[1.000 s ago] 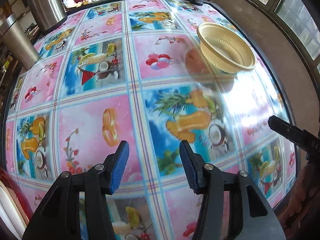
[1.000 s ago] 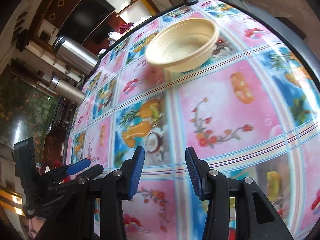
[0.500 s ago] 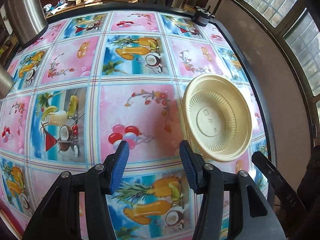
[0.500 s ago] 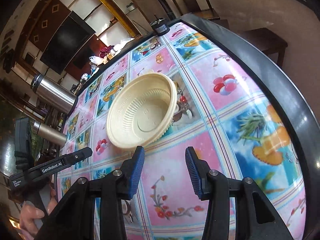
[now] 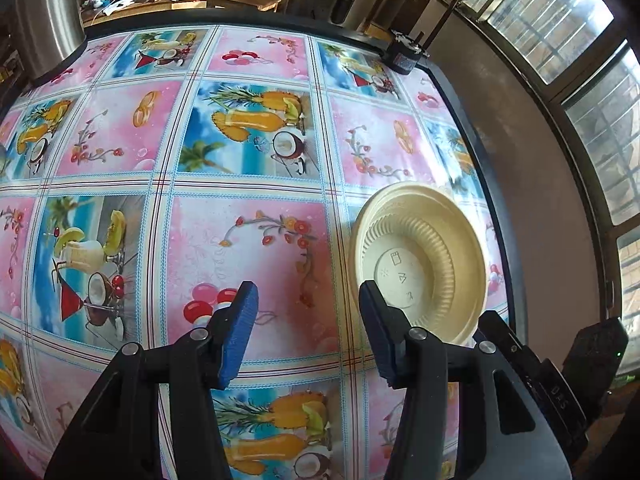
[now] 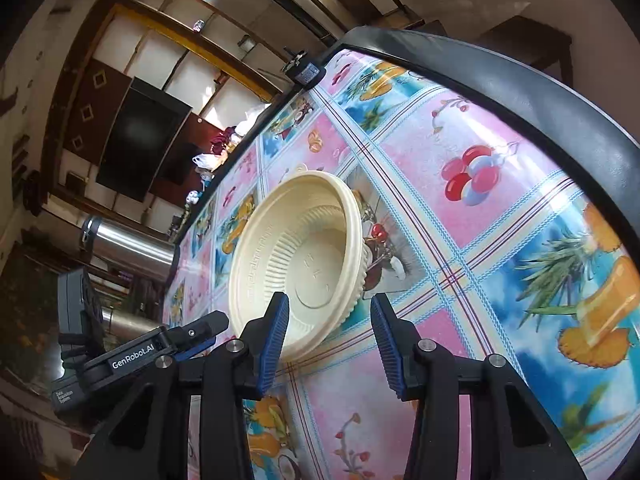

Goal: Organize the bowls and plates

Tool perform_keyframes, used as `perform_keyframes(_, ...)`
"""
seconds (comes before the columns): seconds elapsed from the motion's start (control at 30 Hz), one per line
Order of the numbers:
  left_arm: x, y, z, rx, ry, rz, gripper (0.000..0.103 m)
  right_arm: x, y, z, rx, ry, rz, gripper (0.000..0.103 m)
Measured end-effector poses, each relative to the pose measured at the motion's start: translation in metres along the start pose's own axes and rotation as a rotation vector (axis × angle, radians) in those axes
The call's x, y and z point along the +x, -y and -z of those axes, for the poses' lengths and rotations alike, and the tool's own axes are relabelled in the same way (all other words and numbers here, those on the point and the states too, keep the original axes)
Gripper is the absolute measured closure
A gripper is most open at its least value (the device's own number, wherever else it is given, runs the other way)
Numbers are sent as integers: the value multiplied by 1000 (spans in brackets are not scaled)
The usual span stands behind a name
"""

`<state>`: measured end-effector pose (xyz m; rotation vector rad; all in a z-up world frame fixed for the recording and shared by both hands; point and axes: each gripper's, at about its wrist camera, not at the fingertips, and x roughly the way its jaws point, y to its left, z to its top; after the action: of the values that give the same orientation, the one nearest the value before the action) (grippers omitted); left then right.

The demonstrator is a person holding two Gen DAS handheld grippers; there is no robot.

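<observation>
A single cream plastic bowl [image 5: 420, 264] stands upright on the fruit-patterned tablecloth [image 5: 248, 216] near the table's right edge. My left gripper [image 5: 307, 294] hovers open above the cloth just left of the bowl, nothing between its blue pads; its right finger overlaps the bowl's near rim. In the right wrist view the bowl [image 6: 300, 256] fills the middle. My right gripper [image 6: 329, 306] is open at the bowl's near rim, part of which shows between the fingers, with no pad pressing on it. The left gripper's finger [image 6: 196, 334] shows at the lower left there.
A steel flask [image 5: 44, 20] stands at the far left of the table, seen again as the flask [image 6: 128, 244] in the right wrist view. A small black device [image 5: 404, 56] sits on the far black table edge [image 6: 520, 92]. A wall and windows lie beyond that edge.
Both grippers have moved across the table toward the bowl, which now sits close in front of each. The bowl has stayed in place. Jaw openings look unchanged.
</observation>
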<state>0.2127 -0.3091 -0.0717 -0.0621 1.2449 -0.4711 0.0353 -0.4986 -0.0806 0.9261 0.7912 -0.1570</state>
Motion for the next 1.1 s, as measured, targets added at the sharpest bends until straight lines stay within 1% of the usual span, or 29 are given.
perform_keyframes(0.07,0,4,-3,-3,3,24,52,-1,1,-1,13,21,-11,57)
perform_keyframes(0.27,21,24,0,16,-20,51,52,0,3,-6,41,58,-24,57)
perform_keyframes(0.37,27,28,-2,1,-25,76,52,2,6,-9,57,66,-28,57)
perform_keyframes(0.5,27,33,-5,16,-21,81,52,8,4,-14,67,59,-21,57)
perform_keyframes(0.7,31,37,-3,55,-19,59,52,16,0,-15,71,32,-3,59)
perform_keyframes(0.87,28,30,-3,38,16,68,52,12,5,-16,90,50,-3,60)
perform_keyframes(0.93,30,29,-4,38,21,66,53,9,5,-15,92,54,-11,68)
perform_keyframes(0.97,33,29,-4,38,14,69,54,9,5,-15,90,56,-10,70)
perform_keyframes(1.0,36,29,-3,38,3,70,59,9,4,-15,85,55,-6,71)
perform_keyframes(1.03,39,30,-3,41,-5,71,67,11,3,-15,82,53,-3,74)
perform_keyframes(1.07,41,31,-2,48,-8,65,70,12,4,-15,84,51,1,77)
perform_keyframes(1.1,43,32,-1,53,-7,58,75,12,5,-15,88,50,8,84)
